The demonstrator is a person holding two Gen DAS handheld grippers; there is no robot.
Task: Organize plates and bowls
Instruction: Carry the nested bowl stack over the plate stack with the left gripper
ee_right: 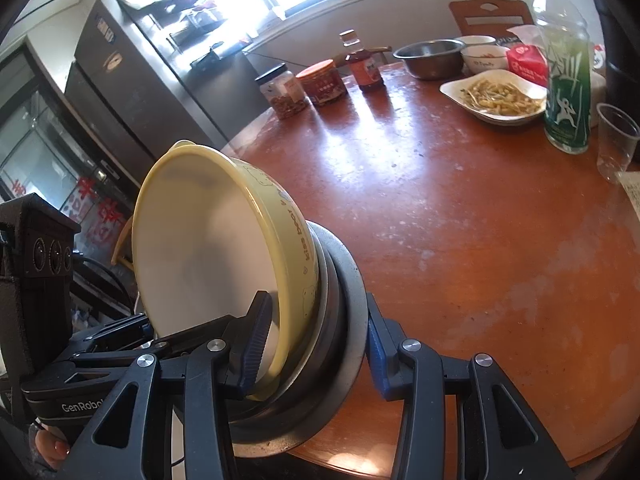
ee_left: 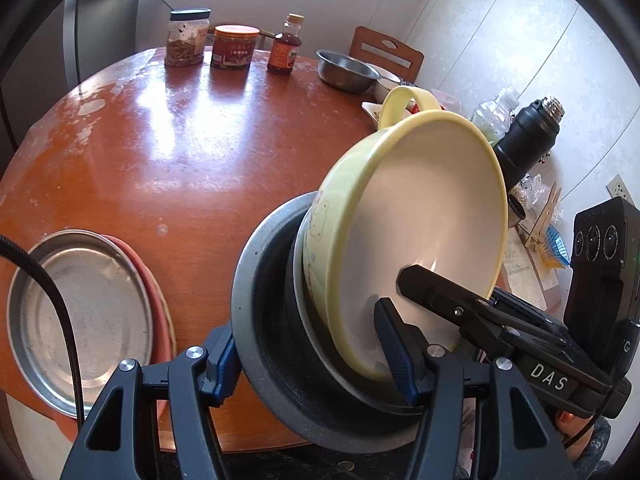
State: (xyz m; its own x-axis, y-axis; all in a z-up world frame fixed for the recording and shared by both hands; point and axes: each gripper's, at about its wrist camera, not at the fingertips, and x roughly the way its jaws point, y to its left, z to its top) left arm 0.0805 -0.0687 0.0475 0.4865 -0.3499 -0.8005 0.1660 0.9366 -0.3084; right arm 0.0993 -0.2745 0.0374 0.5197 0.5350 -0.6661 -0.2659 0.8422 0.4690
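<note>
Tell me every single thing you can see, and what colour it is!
yellow bowl: 1, yellow outside, white inside, tilted, nested in the dark bowl
dark bowl: 1, grey-black, held at the table's near edge
metal plate: 1, silver, on a pink plate, left side of the table
table: 1, reddish-brown, round
jars: 2, clear with black lid, red with orange lid, far side of the table
sauce bottle: 1, brown-red, beside the jars
steel bowl: 1, silver, far side
food dish: 1, white, right side
green bottle: 1, beside the dish
plastic cup: 1, clear
left gripper: clamping both bowls
right gripper: clamping both bowls
</note>
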